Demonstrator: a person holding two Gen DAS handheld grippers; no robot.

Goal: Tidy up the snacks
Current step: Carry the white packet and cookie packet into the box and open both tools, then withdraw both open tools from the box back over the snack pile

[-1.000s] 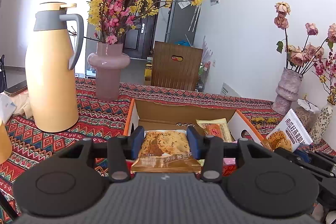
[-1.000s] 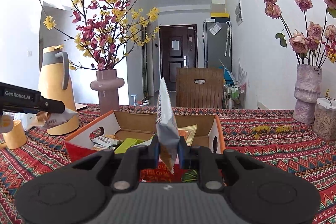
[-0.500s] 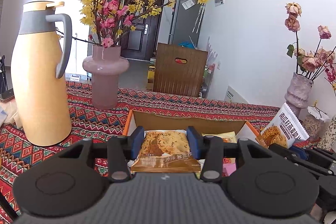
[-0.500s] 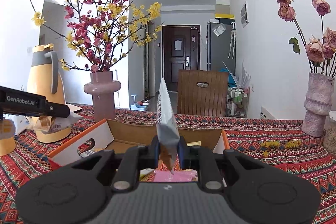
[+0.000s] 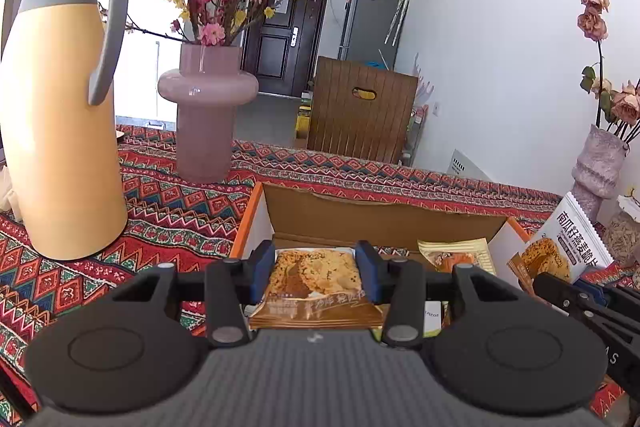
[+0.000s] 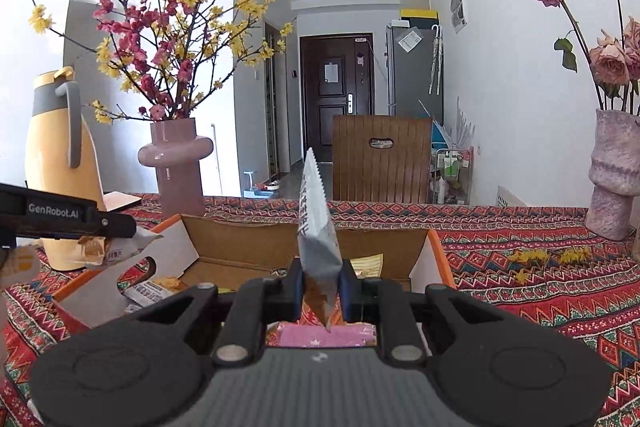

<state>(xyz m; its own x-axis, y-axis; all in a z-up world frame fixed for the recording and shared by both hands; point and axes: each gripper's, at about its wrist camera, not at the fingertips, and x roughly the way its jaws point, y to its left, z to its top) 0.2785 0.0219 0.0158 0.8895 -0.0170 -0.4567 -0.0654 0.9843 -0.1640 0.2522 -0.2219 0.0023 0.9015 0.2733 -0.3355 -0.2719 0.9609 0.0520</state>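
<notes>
We're coming in over the box (image 5: 384, 211), our landmark, open-topped on the patterned desk (image 5: 168, 211). Left of the box stands the flask (image 5: 60, 115), then the pink vase (image 5: 206, 115) just behind its left corner. Our left gripper (image 5: 316, 275) has its jaws closed on a cookie pack (image 5: 316, 287), held flat above the box's near edge. Our right gripper (image 6: 320, 287) has its jaws pinched almost together on a white packet (image 6: 318, 239), standing upright on edge over the box's near wall.

Risks, as we judge them: the upright packet could topple outside the box if let go too soon, and both grippers crowd the same opening, so they might bump.

Against a second ago, the box and vase loom larger and nearer in both views; both grips look unchanged.
</notes>
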